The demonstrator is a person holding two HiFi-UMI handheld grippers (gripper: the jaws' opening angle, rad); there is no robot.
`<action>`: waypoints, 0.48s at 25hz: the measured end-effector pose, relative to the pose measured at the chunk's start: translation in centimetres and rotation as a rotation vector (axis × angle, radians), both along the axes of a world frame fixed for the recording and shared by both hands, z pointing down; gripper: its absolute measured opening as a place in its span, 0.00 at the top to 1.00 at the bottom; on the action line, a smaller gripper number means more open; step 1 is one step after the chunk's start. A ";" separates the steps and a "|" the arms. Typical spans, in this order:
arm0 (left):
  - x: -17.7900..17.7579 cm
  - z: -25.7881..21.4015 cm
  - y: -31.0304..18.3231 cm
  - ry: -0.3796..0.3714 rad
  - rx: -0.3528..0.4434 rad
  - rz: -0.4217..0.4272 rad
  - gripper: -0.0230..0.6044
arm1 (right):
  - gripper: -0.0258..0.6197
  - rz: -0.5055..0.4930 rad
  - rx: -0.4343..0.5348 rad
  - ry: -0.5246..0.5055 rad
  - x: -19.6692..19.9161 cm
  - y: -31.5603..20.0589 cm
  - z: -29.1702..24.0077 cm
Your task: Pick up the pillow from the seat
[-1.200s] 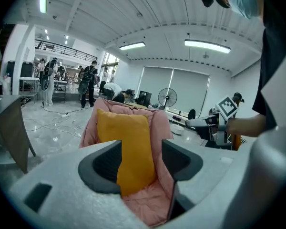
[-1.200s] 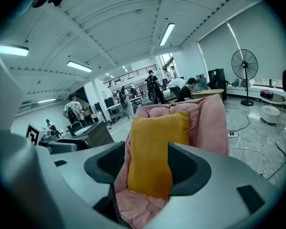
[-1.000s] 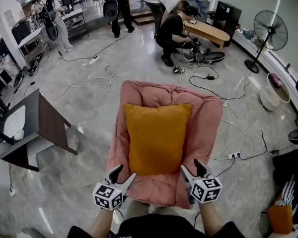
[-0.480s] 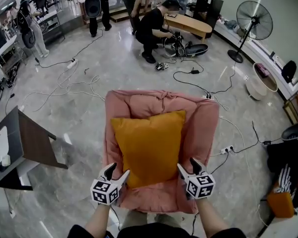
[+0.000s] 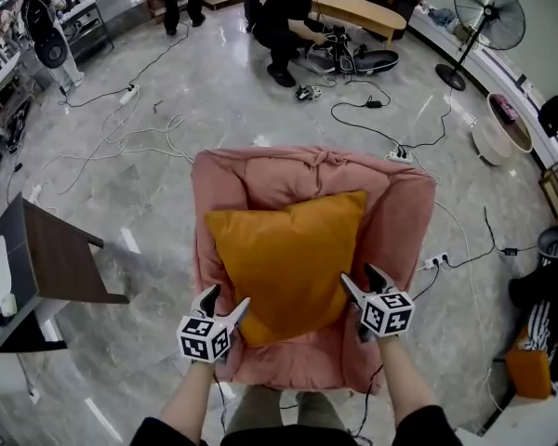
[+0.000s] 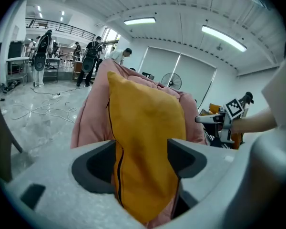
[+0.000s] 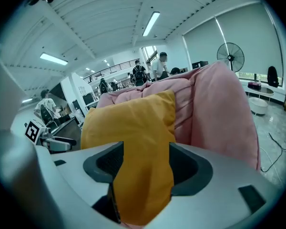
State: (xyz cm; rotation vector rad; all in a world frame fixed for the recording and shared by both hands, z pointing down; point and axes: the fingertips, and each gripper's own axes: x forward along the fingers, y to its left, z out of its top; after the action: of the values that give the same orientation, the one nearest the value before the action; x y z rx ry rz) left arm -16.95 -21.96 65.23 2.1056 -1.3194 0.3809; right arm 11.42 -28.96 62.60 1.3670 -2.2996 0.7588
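Grey polished stone flooring (image 5: 214, 100) spread across a big workshop, strewn with white and black cables (image 5: 139, 137); a person in black (image 5: 284, 17) crouched at the far side, a black standing fan (image 5: 488, 12) stood at the far right, and a dark wooden table (image 5: 60, 263) sat off to the left. At the middle stood a padded pink fabric armchair (image 5: 405, 221). The square mustard-yellow pillow (image 5: 284, 254) lay on its seat, propped against the back cushion and turned slightly, its near edge towards the seat's front edge.

The left gripper (image 5: 228, 297) sat at the pillow's near left corner. Its jaws had just been opening and stood wide apart – the yellow corner filled the gap between them, with pink upholstery showing behind it. The right gripper (image 5: 359, 277) was at the pillow's near right corner, with the armchair's right arm just beside it. Its jaws were also spread wide, with that corner of the pillow between them. Neither gripper visibly pinched the fabric, and the pillow lay on the seat – not lifted.
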 end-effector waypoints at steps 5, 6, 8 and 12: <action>0.8 1.8 -1.9 0.024 -0.013 0.003 0.41 | 0.50 -0.004 -0.032 -0.045 0.7 -3.5 2.0; 1.0 2.0 -2.2 0.032 -0.016 0.002 0.41 | 0.49 -0.012 -0.045 -0.052 0.9 -3.9 2.4; 1.3 2.3 -2.8 0.054 -0.017 0.000 0.41 | 0.49 -0.035 -0.071 -0.064 0.9 -4.5 3.2; 2.2 2.7 -3.7 0.089 -0.021 -0.001 0.40 | 0.47 -0.084 -0.107 -0.097 0.8 -5.6 4.2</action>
State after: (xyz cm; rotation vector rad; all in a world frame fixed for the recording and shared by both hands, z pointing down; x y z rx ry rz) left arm -14.80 -25.65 67.92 2.0798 -1.2596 0.2959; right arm 12.19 -34.56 66.84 1.2038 -2.3364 0.9256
